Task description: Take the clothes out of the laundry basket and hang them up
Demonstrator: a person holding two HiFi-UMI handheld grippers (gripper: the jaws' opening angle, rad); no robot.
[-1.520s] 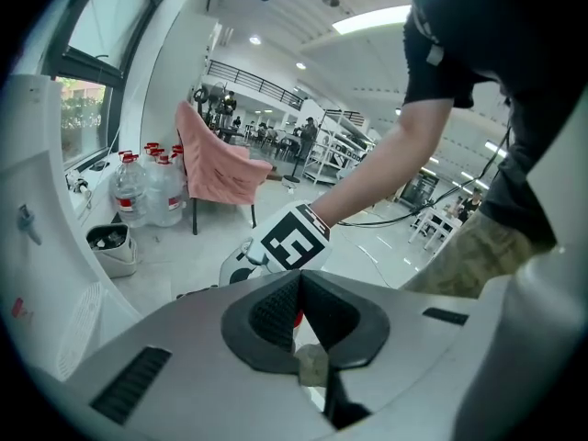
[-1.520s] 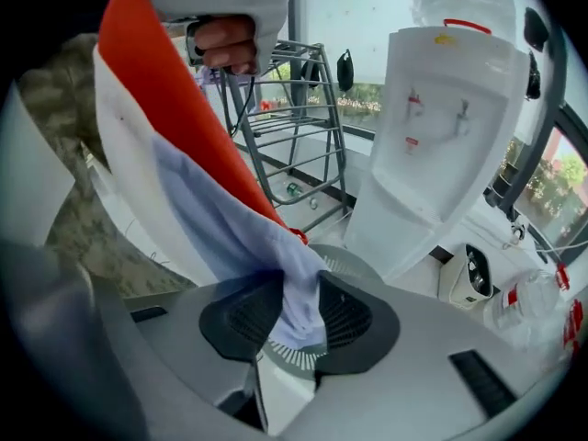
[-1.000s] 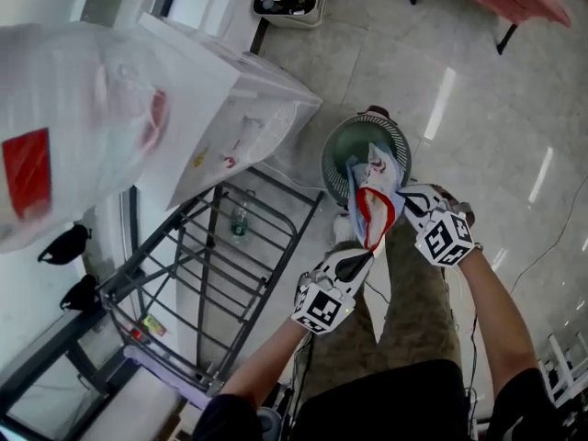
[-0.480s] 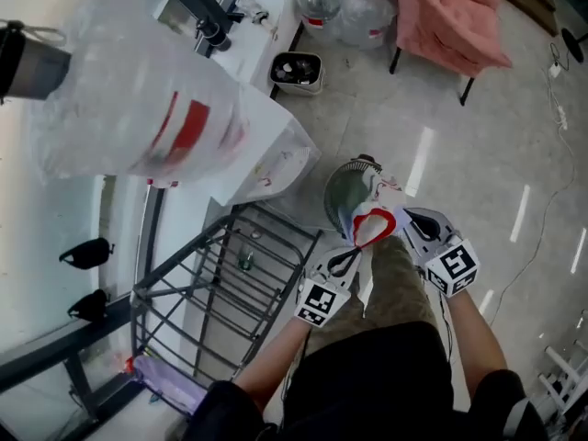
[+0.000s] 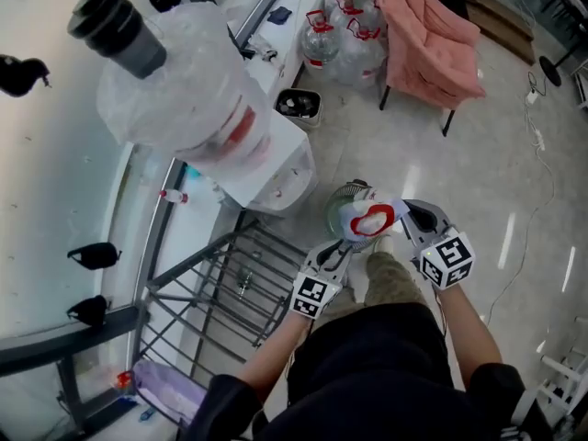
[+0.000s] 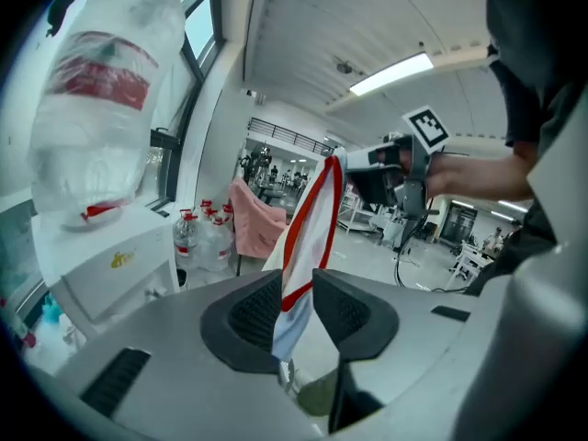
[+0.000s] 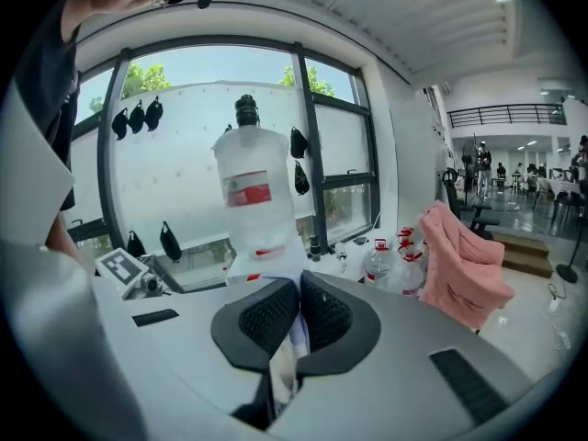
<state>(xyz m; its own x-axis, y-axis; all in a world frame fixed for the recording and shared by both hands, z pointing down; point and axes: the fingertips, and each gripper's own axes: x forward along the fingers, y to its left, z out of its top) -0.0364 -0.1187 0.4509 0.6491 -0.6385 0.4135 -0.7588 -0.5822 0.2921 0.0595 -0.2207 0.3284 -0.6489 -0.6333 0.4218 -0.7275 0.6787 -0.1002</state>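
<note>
A white garment with red trim [image 5: 372, 219] is stretched between both grippers, above the round green laundry basket [image 5: 342, 202] on the floor. My right gripper [image 5: 409, 217] is shut on one edge of it; in the right gripper view the cloth [image 7: 296, 343] is pinched between the closed jaws [image 7: 299, 315]. My left gripper [image 5: 347, 246] has just been opening its jaws: in the left gripper view [image 6: 299, 310] the garment [image 6: 312, 219] hangs through the gap, with space beside it, and runs up to the right gripper [image 6: 395, 168].
A dark metal drying rack [image 5: 211, 283] stands to my left by the window. A water dispenser with a large wrapped bottle [image 5: 184, 90] is beyond it. Further off are a small bin [image 5: 299, 104], water jugs [image 5: 340, 39] and a chair draped in pink cloth [image 5: 427, 35].
Both grippers have risen with the garment, lifting it up from the basket. The left jaws have parted around the cloth. The right stays clamped.
</note>
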